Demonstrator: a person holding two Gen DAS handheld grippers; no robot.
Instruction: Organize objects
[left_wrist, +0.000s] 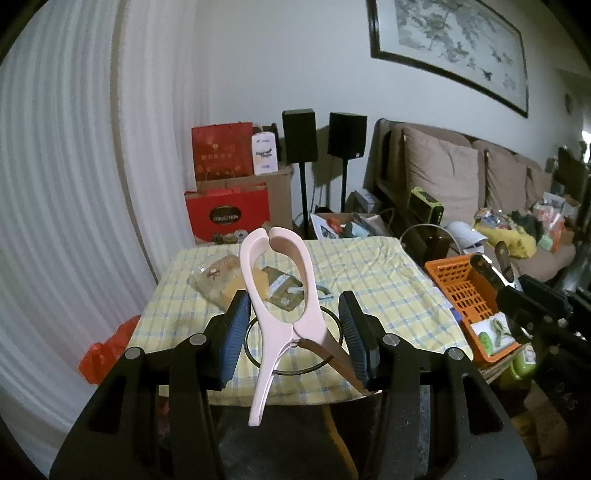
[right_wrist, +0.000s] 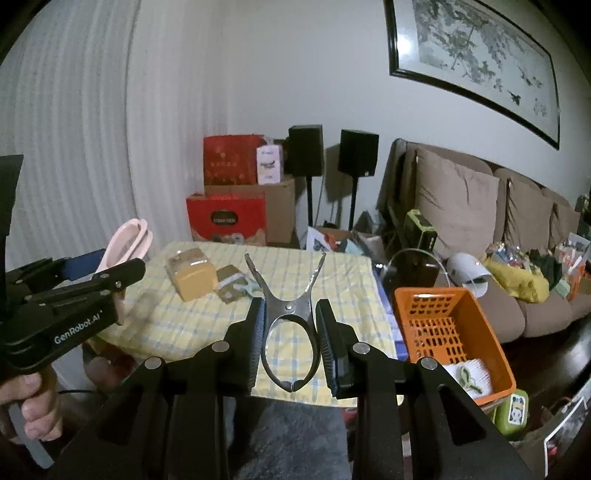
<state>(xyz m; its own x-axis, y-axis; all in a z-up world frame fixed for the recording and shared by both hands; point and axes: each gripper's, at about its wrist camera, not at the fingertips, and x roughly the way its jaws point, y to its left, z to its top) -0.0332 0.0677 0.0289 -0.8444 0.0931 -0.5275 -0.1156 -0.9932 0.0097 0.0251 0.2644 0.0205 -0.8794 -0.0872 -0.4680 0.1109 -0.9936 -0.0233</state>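
Pink clip (left_wrist: 280, 306) held crookedly in my left claw (left_wrist: 293, 332), steel clip (right_wrist: 290, 325) in my right claw (right_wrist: 290, 332); either could slip before the orange basket (right_wrist: 480, 314).

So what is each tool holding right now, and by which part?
The left tool holds a pink plastic clip by its sides near the pivot. The right tool holds a metal clip by its looped handles.

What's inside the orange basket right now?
The orange basket holds white paper-like items with a green pattern at its near end; the rest looks bare. Its near wall hides the closest corner.
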